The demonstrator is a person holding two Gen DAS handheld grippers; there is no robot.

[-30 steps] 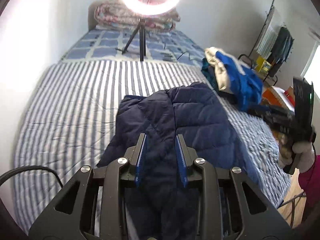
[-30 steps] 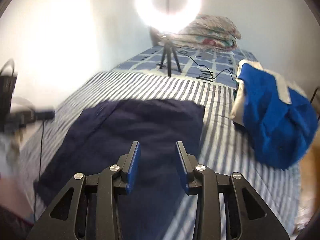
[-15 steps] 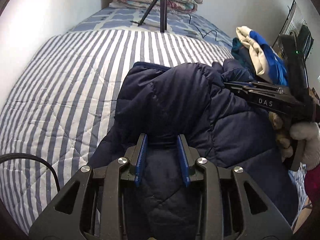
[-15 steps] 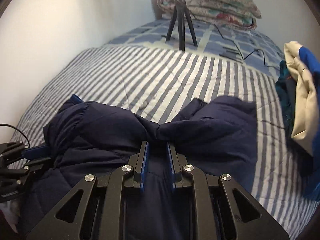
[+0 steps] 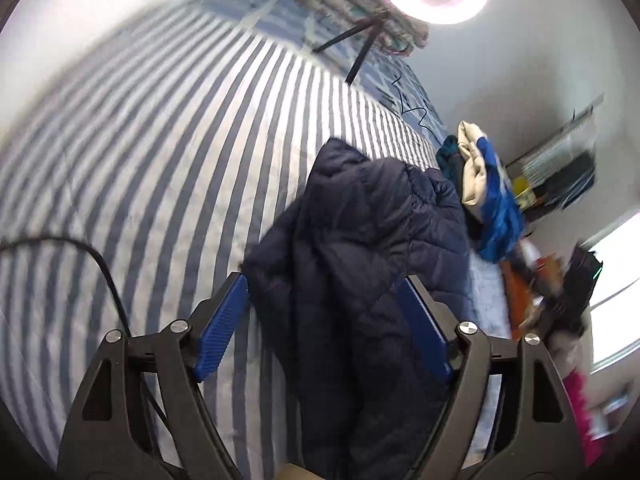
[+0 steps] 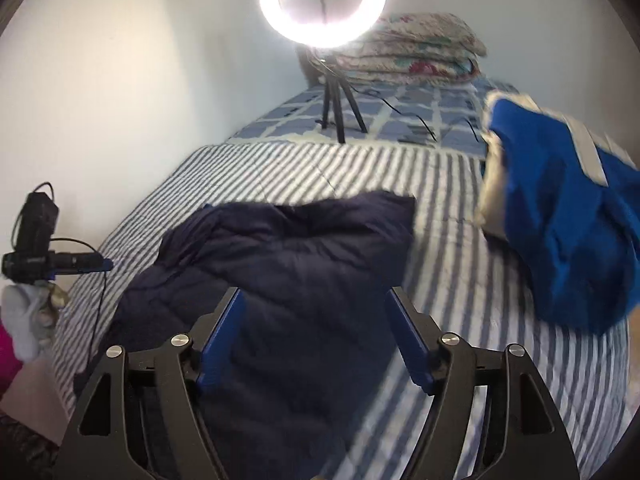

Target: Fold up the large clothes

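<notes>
A navy quilted jacket (image 5: 360,248) lies folded over itself on the striped bed; it also shows in the right wrist view (image 6: 280,264). My left gripper (image 5: 324,292) is open and above the jacket's near end, holding nothing. My right gripper (image 6: 314,300) is open and above the jacket's near part, holding nothing. The left gripper also shows from the side at the left edge of the right wrist view (image 6: 104,265). The right gripper's body shows blurred at the right edge of the left wrist view, its jaws hidden.
A pile of blue and cream clothes (image 6: 560,216) lies on the bed's right side, also in the left wrist view (image 5: 484,184). A ring light on a tripod (image 6: 324,4) stands at the bed's far end before folded quilts (image 6: 416,52). A wall runs along the left.
Both grippers have opened and let go of the jacket. They have pulled back and up from it. The jacket now lies loose on the bed.
</notes>
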